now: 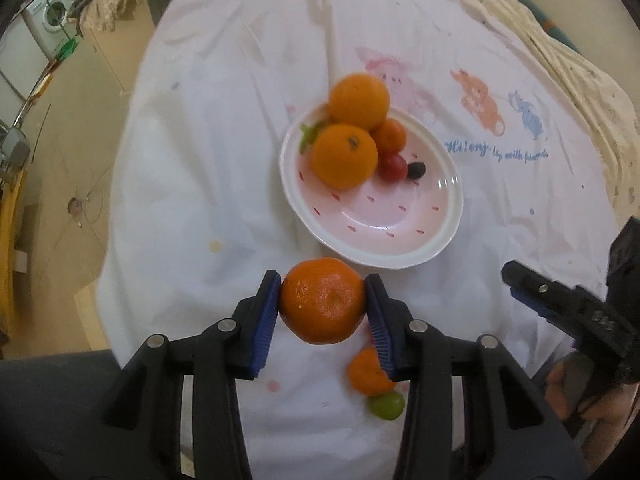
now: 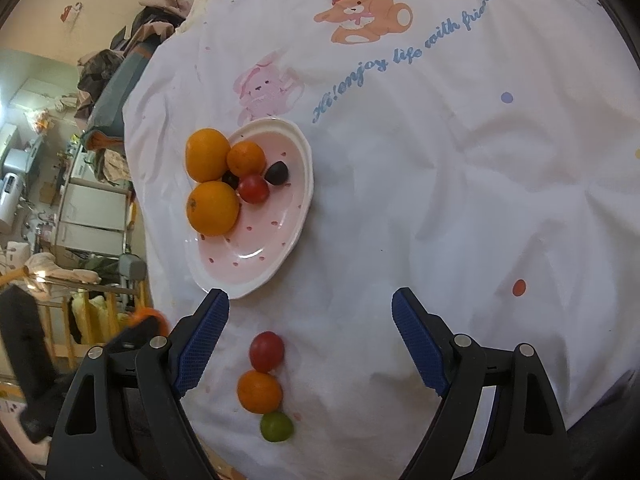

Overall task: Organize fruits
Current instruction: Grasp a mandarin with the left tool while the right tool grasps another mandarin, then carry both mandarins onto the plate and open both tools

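My left gripper (image 1: 323, 304) is shut on an orange mandarin (image 1: 322, 301) and holds it just before the near rim of the pink-and-white plate (image 1: 384, 216). The plate holds two large oranges (image 1: 345, 156), a small mandarin, a red tomato (image 1: 392, 166) and a dark grape. On the cloth below the held fruit lie a small mandarin (image 1: 366, 374) and a green grape (image 1: 386, 406). My right gripper (image 2: 310, 332) is open and empty above a red tomato (image 2: 267, 351), a small mandarin (image 2: 260, 392) and a green grape (image 2: 277, 426). The plate (image 2: 276, 240) lies ahead to its left.
A white cloth with cartoon animals and blue writing (image 2: 400, 60) covers the table. The table edge drops off on the left to a cluttered room with a washing machine (image 1: 50, 12). The right gripper shows at the right edge of the left wrist view (image 1: 560, 300).
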### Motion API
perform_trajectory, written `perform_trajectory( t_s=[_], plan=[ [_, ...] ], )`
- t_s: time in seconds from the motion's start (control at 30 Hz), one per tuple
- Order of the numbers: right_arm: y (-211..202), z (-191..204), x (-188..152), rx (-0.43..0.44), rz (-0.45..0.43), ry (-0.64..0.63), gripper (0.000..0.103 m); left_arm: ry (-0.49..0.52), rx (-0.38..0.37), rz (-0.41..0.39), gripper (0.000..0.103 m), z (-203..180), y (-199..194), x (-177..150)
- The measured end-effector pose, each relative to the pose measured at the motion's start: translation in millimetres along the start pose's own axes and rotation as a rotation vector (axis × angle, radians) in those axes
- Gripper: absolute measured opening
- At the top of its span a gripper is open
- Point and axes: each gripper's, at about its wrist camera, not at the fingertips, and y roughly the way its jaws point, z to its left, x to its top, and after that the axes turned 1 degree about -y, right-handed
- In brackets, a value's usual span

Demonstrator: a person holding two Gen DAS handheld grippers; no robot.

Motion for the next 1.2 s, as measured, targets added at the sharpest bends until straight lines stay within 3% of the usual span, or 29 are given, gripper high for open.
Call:
perform_trajectory(
  t_s=[0.2,0.43,0.6,0.67,0.83,0.93,1.2],
  plan=[
    [10.0,12.0,-7.9,0.044,0.061,-0.050,0.086,-0.001,-0.015,-0.044,0.038,23.1,-10.3,0.2],
    [48.2,38.5,-32.5,0.086,0.239,-0.147,0.085,-0.110,-0.046,-0.021,0.038,53.8,-1.6,-0.4],
    [72.6,61.1,-52.6,0.065,0.346,-0.256,0.077,-0.111,-0.059,-0.028,0.038,53.2,-3.6,-1.1],
    [81.1,65.0,-59.5,0.075,0.382,-0.271,0.064,-0.102,-0.060,-0.033,0.038,50.3,-4.0,-1.7],
    [91.4,80.1,-71.9,0.042,0.400,-0.372,0.057,-0.086,-0.079,-0.030,0.038,42.6,-2.3,-1.9],
    [92.3,85.7,-75.7,0.008,0.380,-0.422,0.045,-0.076,-0.074,-0.033,0.038,38.6,-1.1,-2.0],
    [75.8,93.4,-76.4,0.106,0.342,-0.438,0.045,-0.088,-0.055,-0.042,0.038,39.0,1.2,-1.4]
  ],
)
